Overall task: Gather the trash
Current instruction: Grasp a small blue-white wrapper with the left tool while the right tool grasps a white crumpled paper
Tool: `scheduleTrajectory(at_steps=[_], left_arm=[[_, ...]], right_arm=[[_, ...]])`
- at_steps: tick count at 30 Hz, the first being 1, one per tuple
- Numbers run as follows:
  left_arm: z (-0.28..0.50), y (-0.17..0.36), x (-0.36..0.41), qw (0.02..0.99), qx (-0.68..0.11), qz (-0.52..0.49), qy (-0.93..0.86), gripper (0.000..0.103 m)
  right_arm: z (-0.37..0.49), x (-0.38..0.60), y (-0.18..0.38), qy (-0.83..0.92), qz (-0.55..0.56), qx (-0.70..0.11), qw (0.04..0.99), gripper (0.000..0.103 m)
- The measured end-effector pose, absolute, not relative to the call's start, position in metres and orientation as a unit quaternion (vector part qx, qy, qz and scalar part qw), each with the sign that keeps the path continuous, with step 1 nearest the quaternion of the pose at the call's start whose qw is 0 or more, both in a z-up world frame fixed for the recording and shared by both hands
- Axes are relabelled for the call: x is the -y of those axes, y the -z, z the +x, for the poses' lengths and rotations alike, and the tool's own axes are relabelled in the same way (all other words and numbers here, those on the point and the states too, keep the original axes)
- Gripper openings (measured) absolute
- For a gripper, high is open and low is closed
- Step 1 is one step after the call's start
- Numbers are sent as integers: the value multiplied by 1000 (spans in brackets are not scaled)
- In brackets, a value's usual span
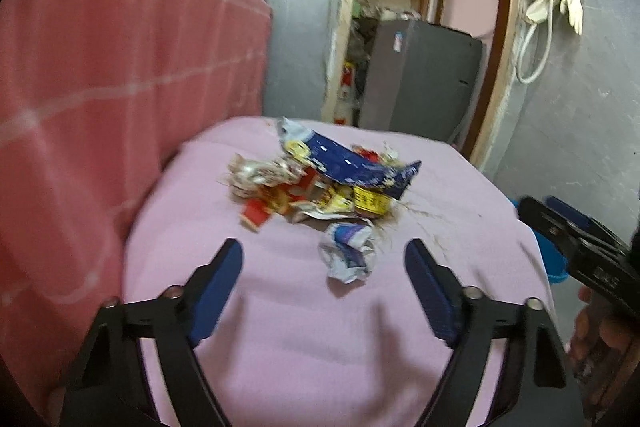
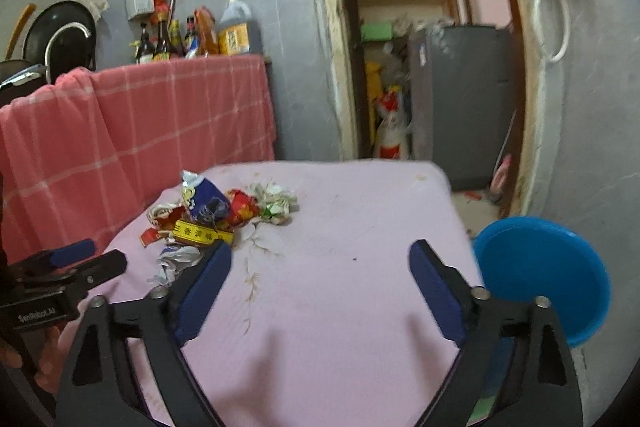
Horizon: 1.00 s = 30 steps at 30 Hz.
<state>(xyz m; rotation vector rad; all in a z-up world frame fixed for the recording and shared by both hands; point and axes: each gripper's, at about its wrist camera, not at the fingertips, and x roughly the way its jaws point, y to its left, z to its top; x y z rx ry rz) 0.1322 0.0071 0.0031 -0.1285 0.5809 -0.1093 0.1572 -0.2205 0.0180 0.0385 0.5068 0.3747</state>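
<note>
Two black arms with blue pads fill the bottom of the left wrist view: that is the left gripper (image 1: 324,259), and its jaws are spread wide with nothing between them but pink cloth. It hangs over a table (image 1: 280,327) with a pink cover. Just past the tips lies a crumpled white and blue wrapper (image 1: 349,254), a bit nearer the right pad and not touching it. Behind that wrapper sits the trash pile (image 1: 320,183), a heap of torn packets in the middle of the table. On top of the heap is a big dark blue packet (image 1: 352,163), and under it are red bits and a yellow label (image 1: 372,202). At the right edge of this view you can see the right gripper (image 1: 568,227) from the side, with a hand (image 1: 600,339) below it. In the right wrist view the right gripper (image 2: 320,259) is also spread wide, with only bare cloth between its pads. From here the trash pile (image 2: 224,215) is up and to the left, and the left pad's tip covers a bit of the near edge of the heap; whether it touches I cannot tell. The left gripper (image 2: 80,259) shows at the left edge. A blue bowl (image 2: 544,275) sits low beside the right side of the table. A red checked cloth (image 2: 140,131) hangs on the left behind the table, with bottles (image 2: 192,35) standing above it against the grey wall. Both pictures are a little blurry.
</note>
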Motion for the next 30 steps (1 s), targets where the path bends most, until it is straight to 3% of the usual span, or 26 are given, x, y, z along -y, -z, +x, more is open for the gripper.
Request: scheduleTrajectory(at_steps=[8, 12, 20, 24, 30], left_arm=[[162, 11, -6, 927, -356, -77, 91, 42], [165, 7, -21, 920, -364, -108, 96, 22], [162, -7, -46, 926, -346, -134, 66, 18], [160, -9, -48, 927, -340, -146, 55, 17], [154, -16, -46, 931, -331, -147, 47, 16]], right_arm=[[193, 203, -8, -219, 3, -304, 927, 71], [203, 197, -4, -222, -5, -320, 921, 69], [236, 181, -1, -240, 2, -353, 904, 61], [259, 168, -1, -246, 0, -366, 897, 53], [283, 152, 5, -254, -1, -384, 888, 50]])
